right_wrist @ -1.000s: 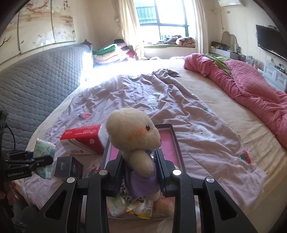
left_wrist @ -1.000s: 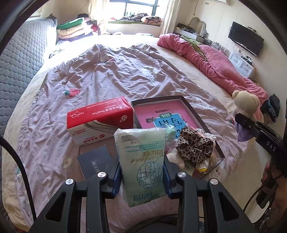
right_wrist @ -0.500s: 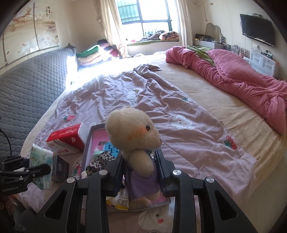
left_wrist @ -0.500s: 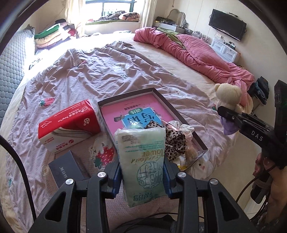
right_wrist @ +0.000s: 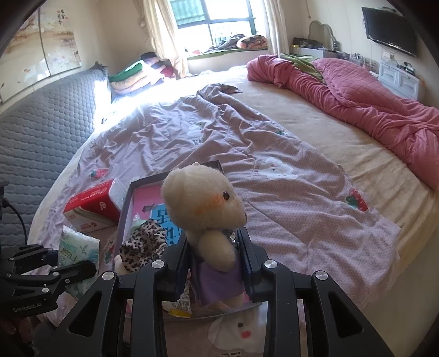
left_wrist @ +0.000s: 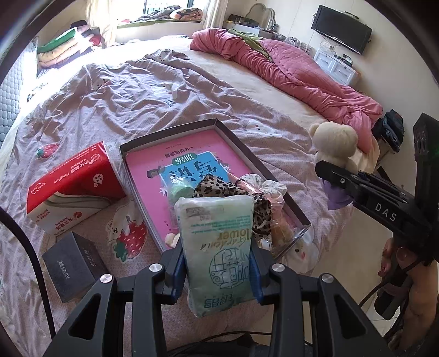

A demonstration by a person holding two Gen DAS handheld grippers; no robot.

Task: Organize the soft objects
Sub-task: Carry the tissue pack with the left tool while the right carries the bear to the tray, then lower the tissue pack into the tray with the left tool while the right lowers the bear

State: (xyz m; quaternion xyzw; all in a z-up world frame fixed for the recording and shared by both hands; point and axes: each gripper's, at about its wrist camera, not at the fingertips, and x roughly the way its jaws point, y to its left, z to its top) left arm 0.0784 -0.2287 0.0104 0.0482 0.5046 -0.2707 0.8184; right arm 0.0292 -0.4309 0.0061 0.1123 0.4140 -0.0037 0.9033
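Two tools are in use, each clamped on one soft thing: the left tool (left_wrist: 218, 270) grips a single pale green tissue pack (left_wrist: 216, 247) upright between its blue pads, over the near end of the tray, and the right tool (right_wrist: 215, 256) pinches one cream teddy bear (right_wrist: 203, 203) in a purple dress by its body, above the tray's near right corner. One shallow dark-rimmed tray (left_wrist: 233, 137) lies on the bed, holding a pink book (left_wrist: 175, 164) with a blue label, one leopard-print fabric piece (left_wrist: 216, 186), a pale green round item and a few small things too jumbled to count. Left of the tray lie one red and white tissue box (left_wrist: 74, 186) and one small dark box (left_wrist: 71, 265), nearer the camera. The bed is covered by a wrinkled lilac sheet (left_wrist: 123, 90) with strawberry motifs; one bunched pink quilt (right_wrist: 356, 82) lies along its far side. The room has a grey quilted headboard (right_wrist: 35, 131), folded bedding stacked by a bright window (right_wrist: 219, 24), one wall-mounted television (right_wrist: 389, 24) and white drawers beneath it.
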